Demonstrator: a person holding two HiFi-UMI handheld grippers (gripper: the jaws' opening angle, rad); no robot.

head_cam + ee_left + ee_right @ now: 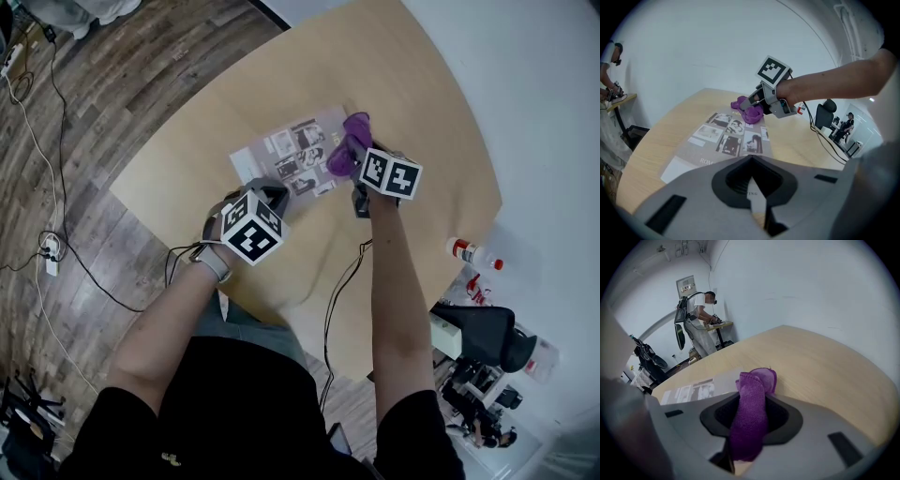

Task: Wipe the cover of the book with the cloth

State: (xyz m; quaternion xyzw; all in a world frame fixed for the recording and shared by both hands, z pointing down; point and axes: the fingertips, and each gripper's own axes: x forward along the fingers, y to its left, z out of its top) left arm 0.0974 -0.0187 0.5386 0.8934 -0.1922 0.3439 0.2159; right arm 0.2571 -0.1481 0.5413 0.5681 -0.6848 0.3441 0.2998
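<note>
While the cloth is lying bunched on the right end of the cover in the head view, wipe progress: under way, by judgement. The cloth is appearing to bear on the book, but nothing is showing which parts are already wiped. The middle and left of the cover are lying bare, so strokes across them are likely remaining.
Left hand-held gripper: its jaws are sitting fully together with nothing clamped, and its tip is pointing down at the book's near edge. It is seemingly steadying the book, though contact is not clear.
Left arm: is bending at the elbow and reaching forward, with the wrist angling downward.
Book: is lying flat and closed on the table, cover up and showing photo panels. It is sitting between the two hand-held grippers.
Cloth: purple and folded into a wad, it is running through the right jaws, with its free end resting at the cover's right edge.
Right hand-held gripper: is clamping the cloth between its jaws and tilting steeply down over the book's right end.
Right arm: is stretching out almost straight from the shoulder, with the forearm passing over the table's near edge.
</note>
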